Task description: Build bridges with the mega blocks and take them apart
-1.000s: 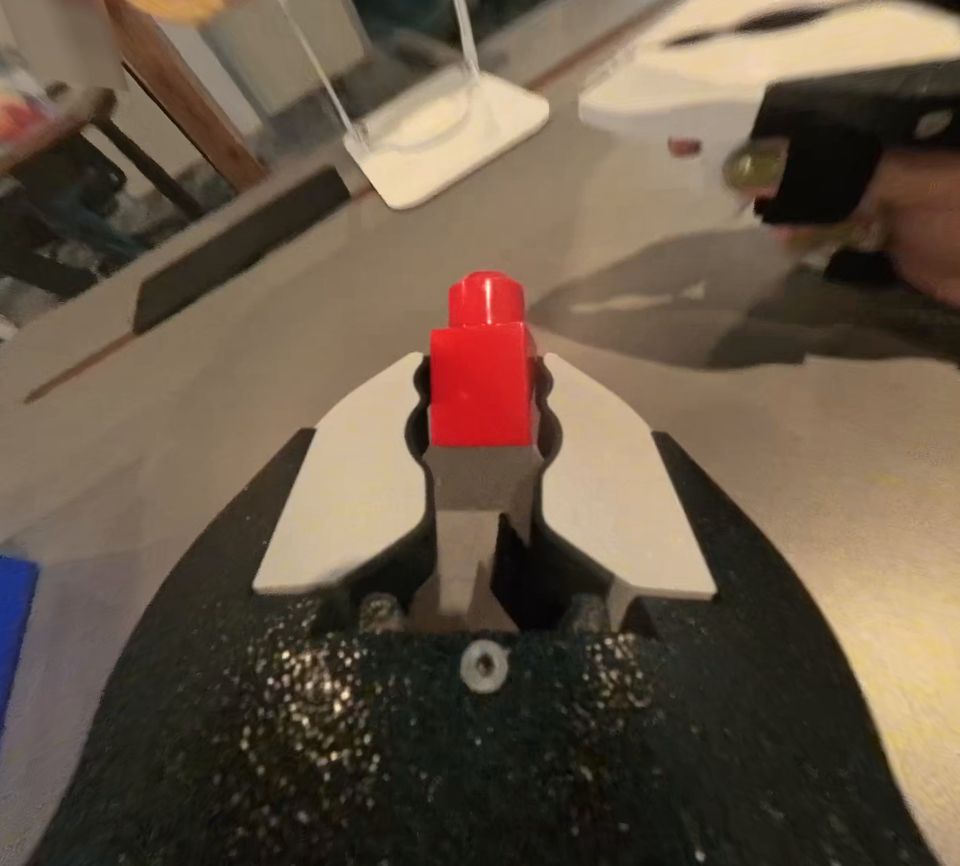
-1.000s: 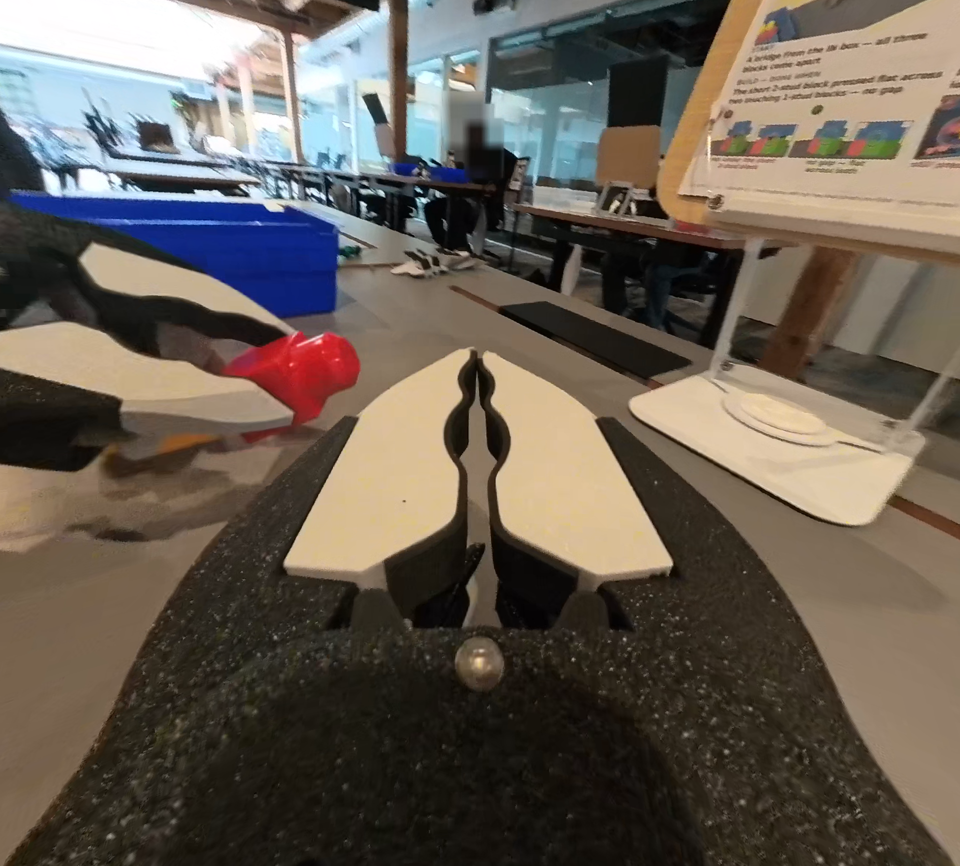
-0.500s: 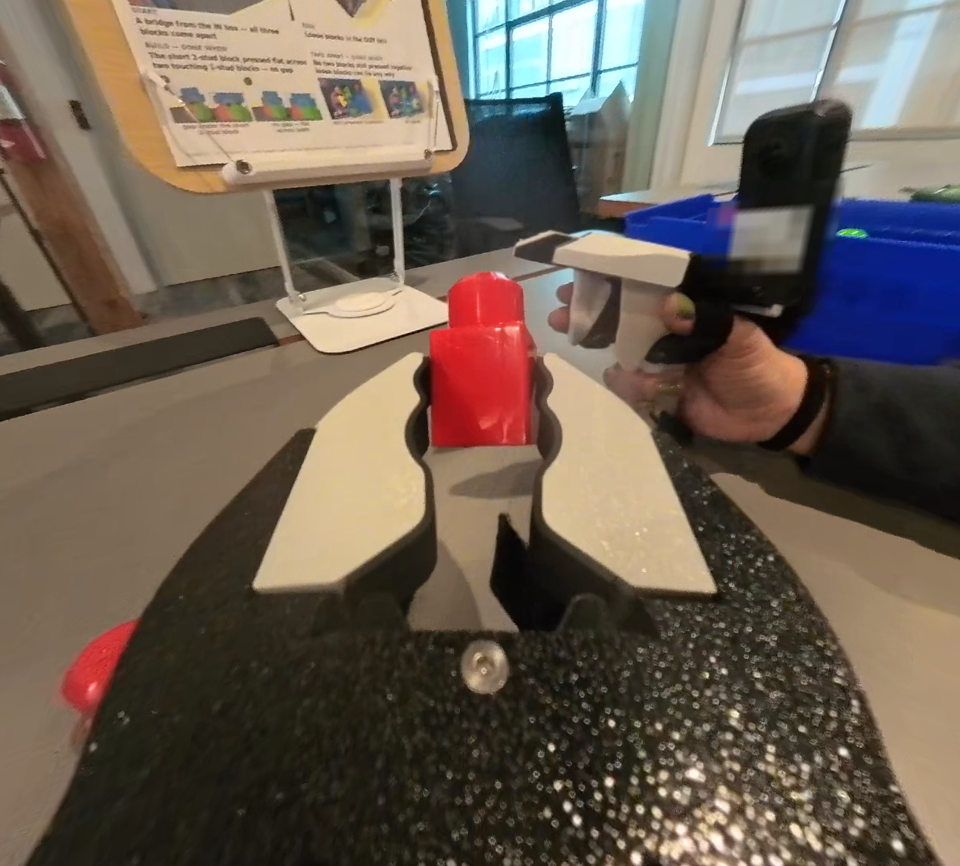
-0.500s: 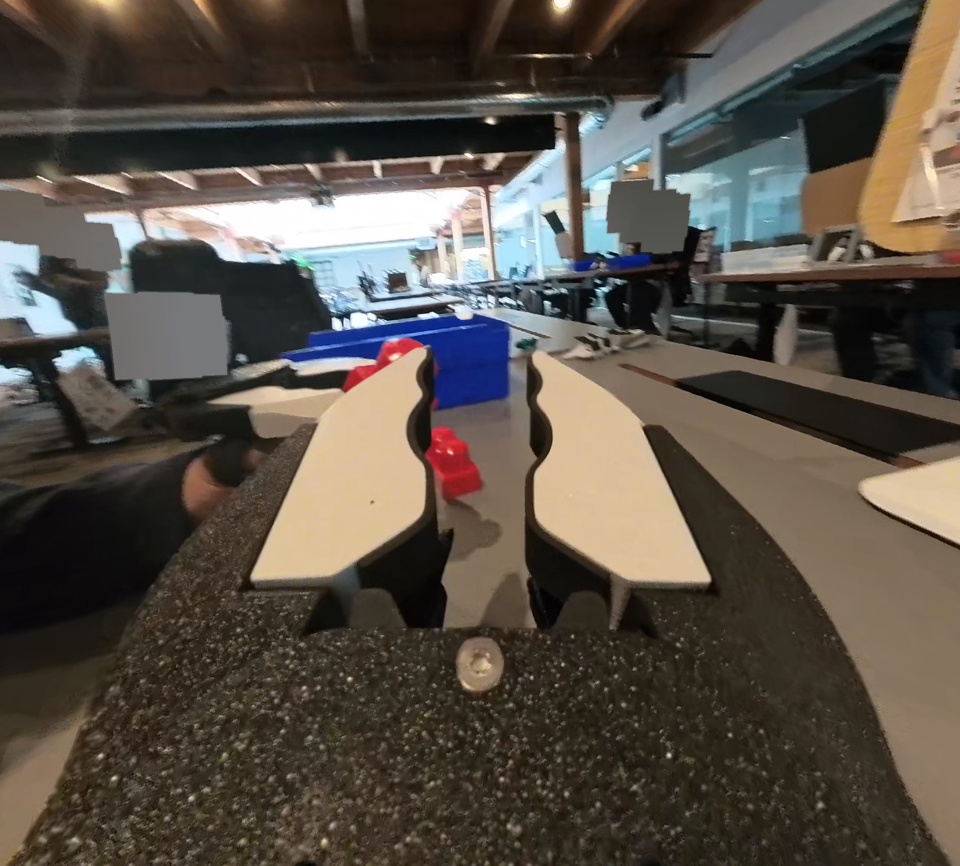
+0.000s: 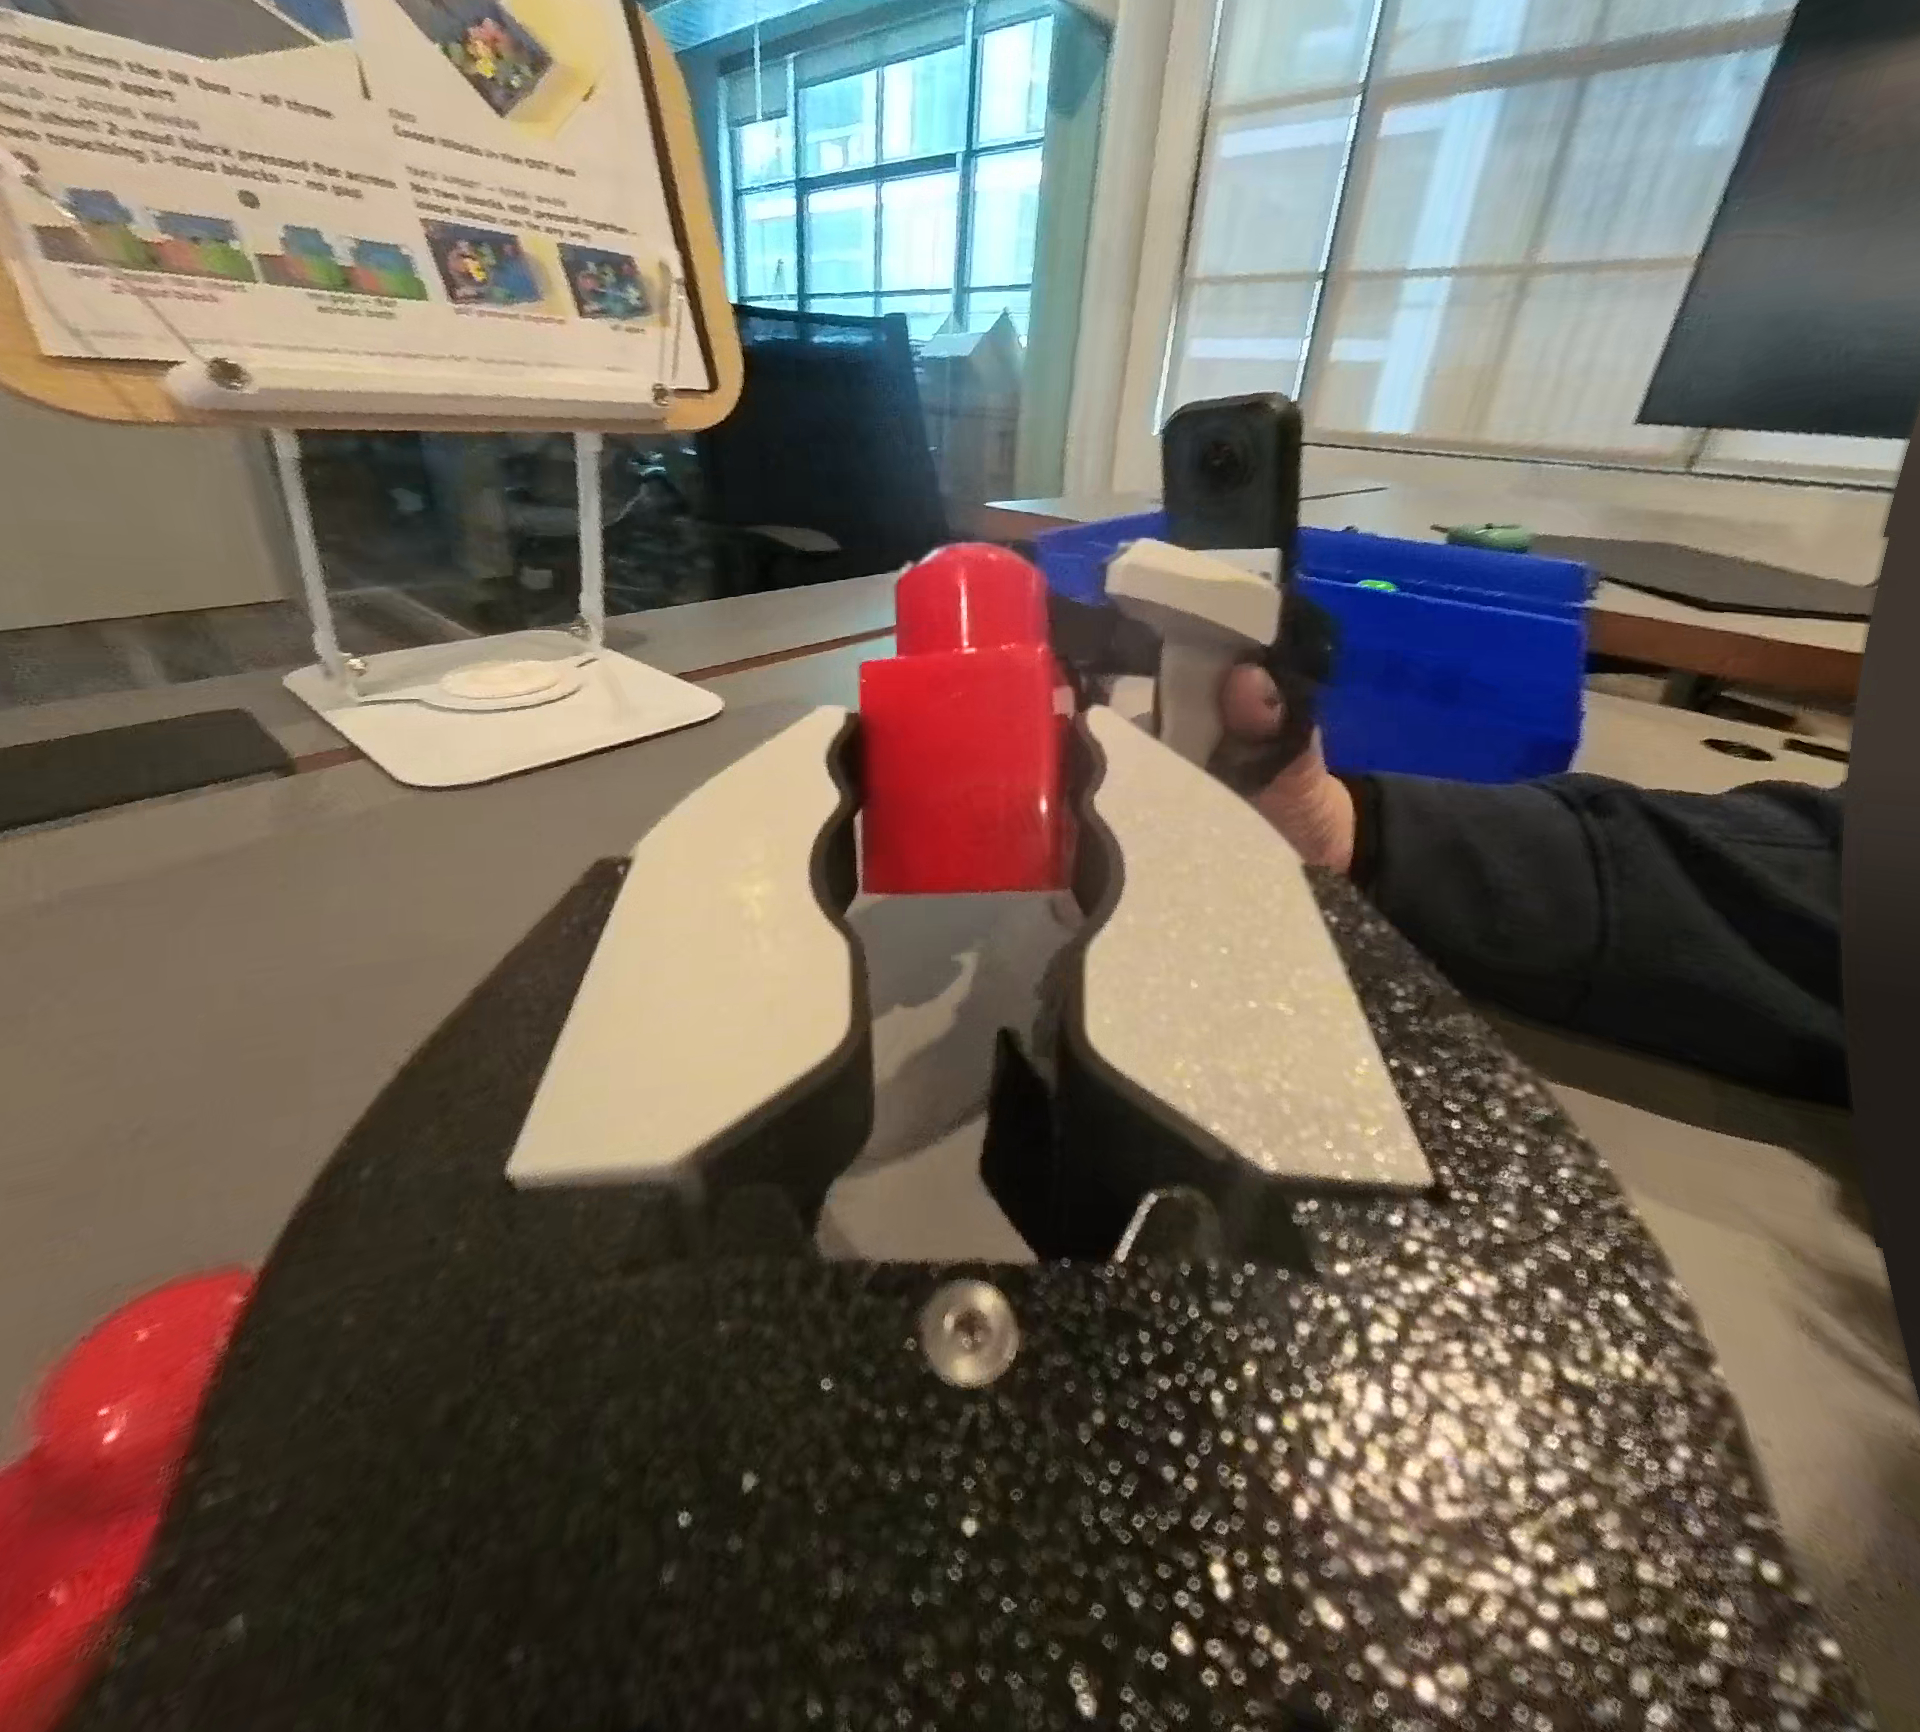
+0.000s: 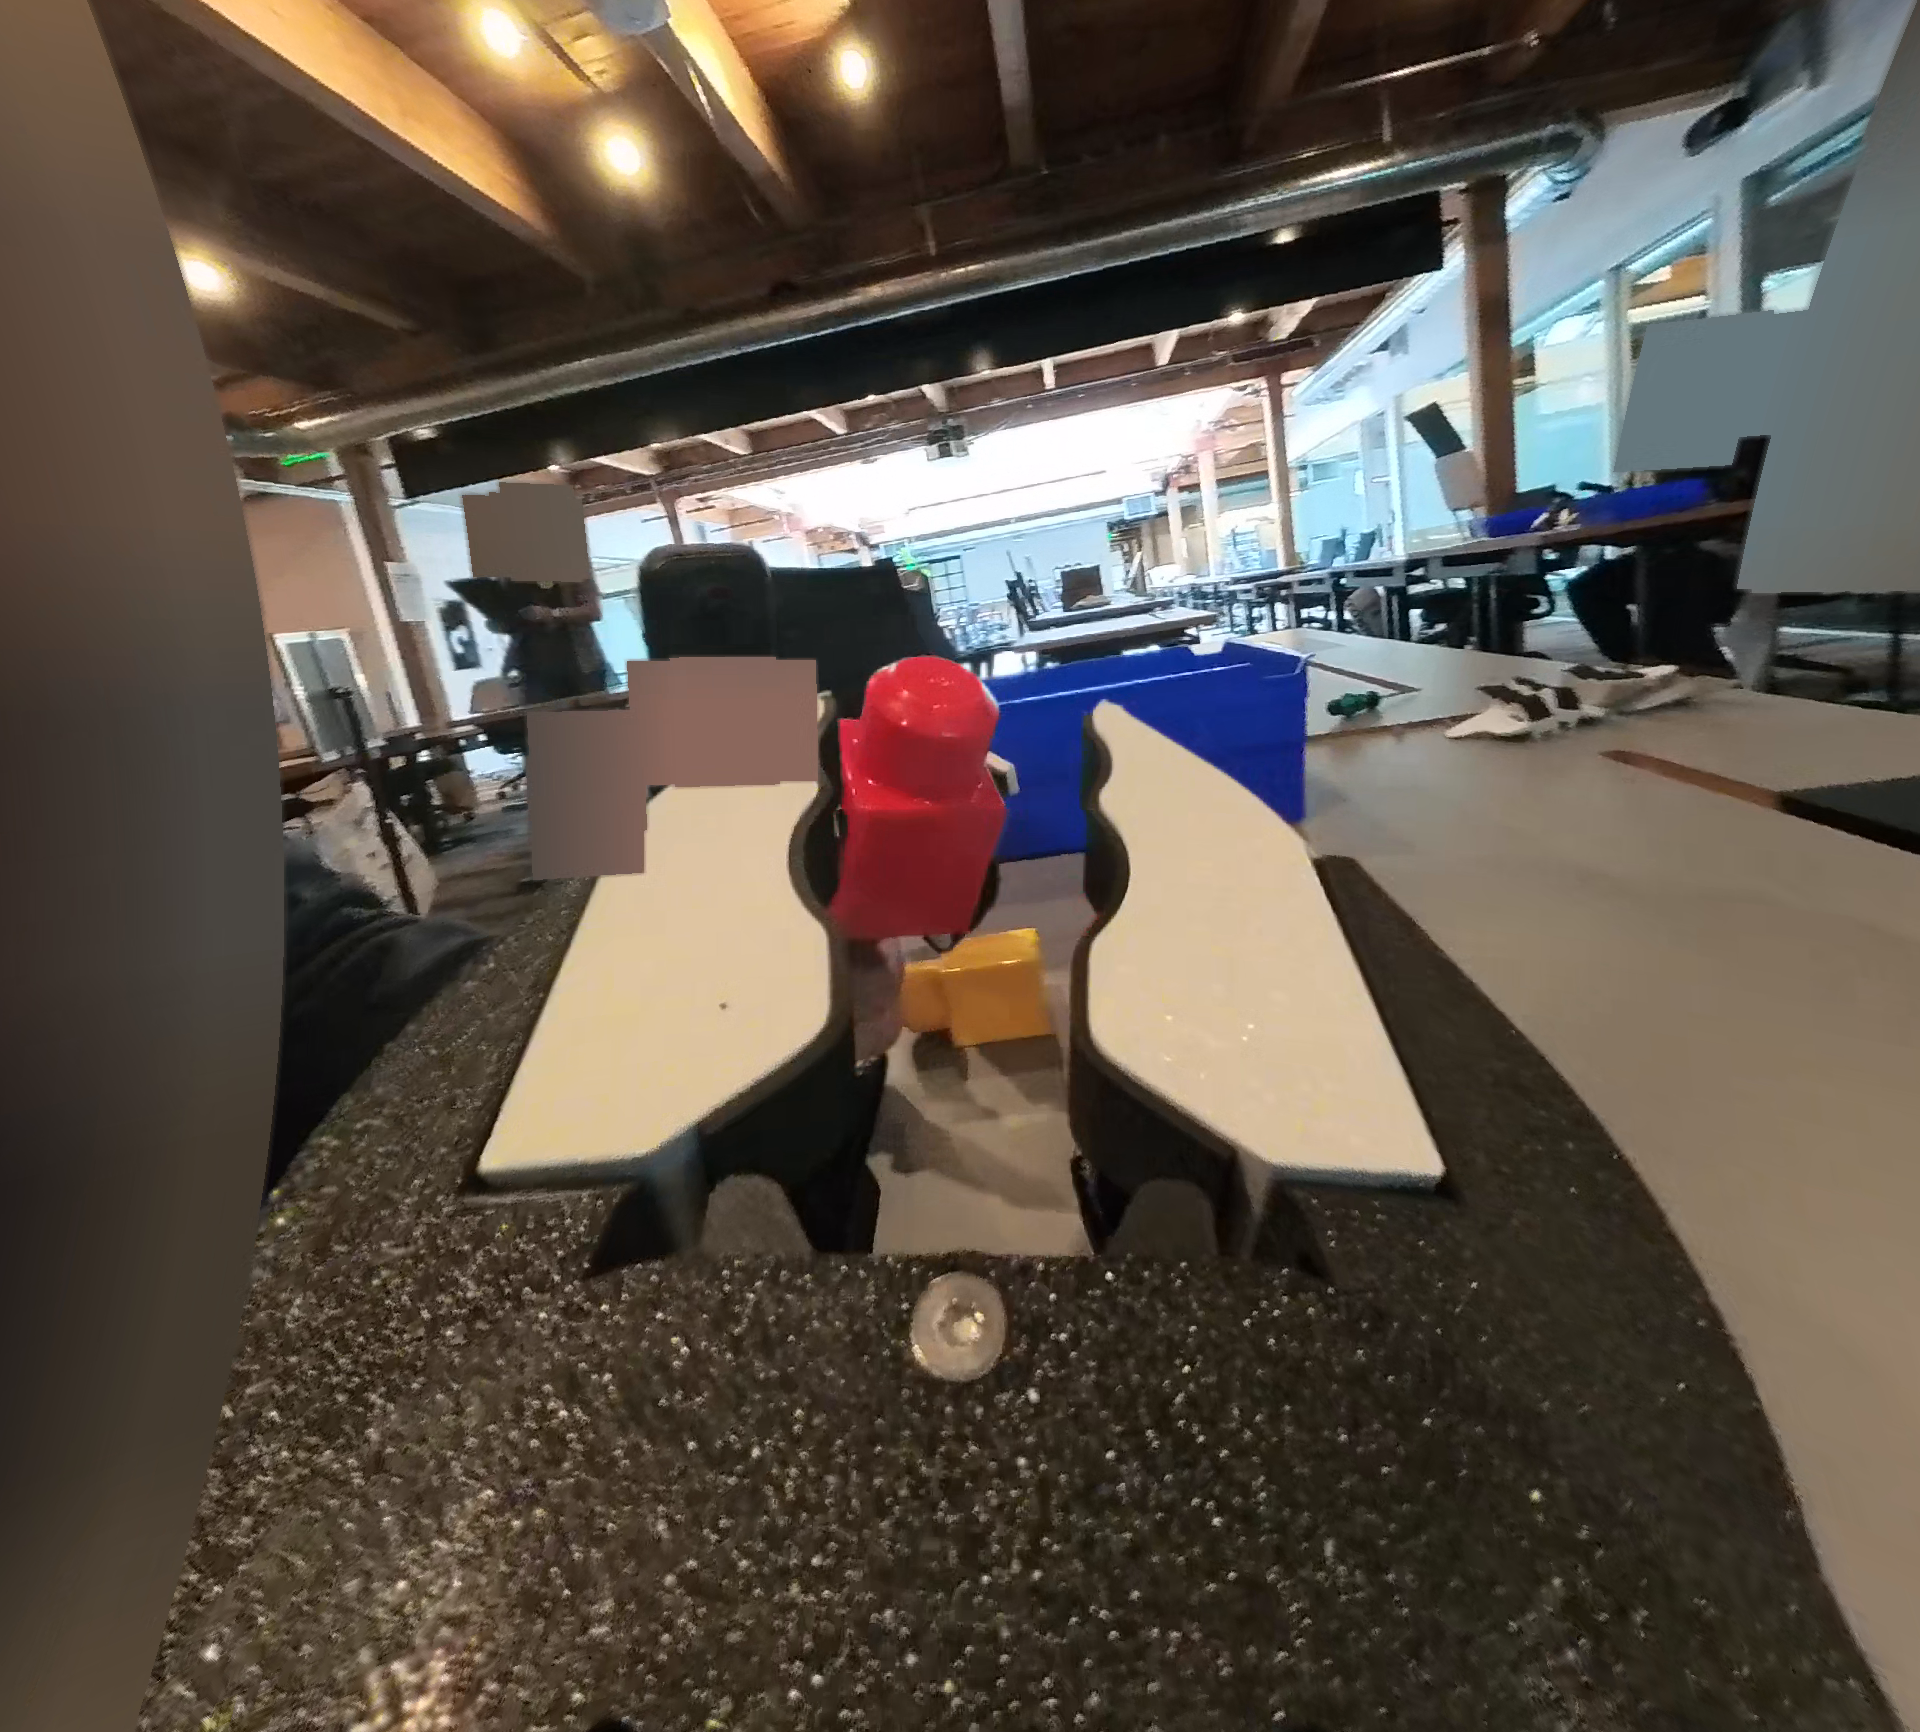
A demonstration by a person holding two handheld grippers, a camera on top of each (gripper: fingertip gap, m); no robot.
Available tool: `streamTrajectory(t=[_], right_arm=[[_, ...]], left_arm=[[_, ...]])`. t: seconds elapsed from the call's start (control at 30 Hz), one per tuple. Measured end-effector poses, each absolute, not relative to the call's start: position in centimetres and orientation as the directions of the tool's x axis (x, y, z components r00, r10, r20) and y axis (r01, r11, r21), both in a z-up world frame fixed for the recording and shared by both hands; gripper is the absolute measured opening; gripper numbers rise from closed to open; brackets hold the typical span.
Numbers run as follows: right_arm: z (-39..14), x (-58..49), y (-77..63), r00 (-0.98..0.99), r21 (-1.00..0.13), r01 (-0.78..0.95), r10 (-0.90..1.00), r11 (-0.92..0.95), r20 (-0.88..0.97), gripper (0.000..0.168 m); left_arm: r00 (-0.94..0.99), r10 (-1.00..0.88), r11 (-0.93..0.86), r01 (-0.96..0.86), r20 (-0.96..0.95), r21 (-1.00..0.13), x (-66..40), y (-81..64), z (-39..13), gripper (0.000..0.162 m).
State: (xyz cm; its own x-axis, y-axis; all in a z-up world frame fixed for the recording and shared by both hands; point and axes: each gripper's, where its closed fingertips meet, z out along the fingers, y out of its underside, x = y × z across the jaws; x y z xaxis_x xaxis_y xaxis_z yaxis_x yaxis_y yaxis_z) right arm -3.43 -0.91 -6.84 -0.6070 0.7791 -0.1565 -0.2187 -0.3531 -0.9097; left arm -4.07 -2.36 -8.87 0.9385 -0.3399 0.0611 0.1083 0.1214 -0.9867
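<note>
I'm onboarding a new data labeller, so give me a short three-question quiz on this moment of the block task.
1. True or false: the left gripper is shut on the red block.
2. Which block lies on the table beyond the open right gripper? A) green B) yellow C) blue
3. Fill in: behind the held block in the right wrist view stands a ____ bin.

Key:
1. True; its stud points up.
2. B, the yellow block.
3. Blue: the blue bin.
</note>
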Motion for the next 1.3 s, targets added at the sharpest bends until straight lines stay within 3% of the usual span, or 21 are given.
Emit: streamTrajectory(t=[0.63, 0.77, 0.9, 1.1, 1.3], right_arm=[[-7.6, -3.0, -2.9, -0.708, -0.932, -0.117, 0.688, -0.342, -0.163, 0.028], [-8.6, -3.8, -2.4, -0.628, -0.968, -0.107, 0.77, -0.225, -0.109, 0.028], [-11.6, -4.9, -2.4, -0.55, -1.0, 0.005, 0.835, -0.02, -0.02, 0.028], [-13.5, -5.5, -3.4, -0.537, -0.988, 0.088, 0.842, 0.125, 0.059, 0.028], [-14.5, -5.7, -4.1, -0.542, -0.969, 0.117, 0.831, 0.22, 0.123, 0.028]], left_arm=[[0.904, -0.424, 0.055, 0.08, 0.049, -0.995, -2.2, -2.2, -9.8, 0.039], [0.945, -0.326, 0.026, 0.054, 0.043, -0.998, -4.1, -3.1, -9.5, 0.065], [0.98, -0.181, -0.001, 0.084, 0.083, -0.996, -7.3, -6.3, -9.0, 0.062], [0.988, 0.121, -0.259, 0.123, 0.094, -0.958, -13.2, -11.3, -11.9, 0.059], [0.981, 0.185, -0.58, 0.059, -0.06, -0.813, -13.9, -12.6, -16.6, 0.064]])
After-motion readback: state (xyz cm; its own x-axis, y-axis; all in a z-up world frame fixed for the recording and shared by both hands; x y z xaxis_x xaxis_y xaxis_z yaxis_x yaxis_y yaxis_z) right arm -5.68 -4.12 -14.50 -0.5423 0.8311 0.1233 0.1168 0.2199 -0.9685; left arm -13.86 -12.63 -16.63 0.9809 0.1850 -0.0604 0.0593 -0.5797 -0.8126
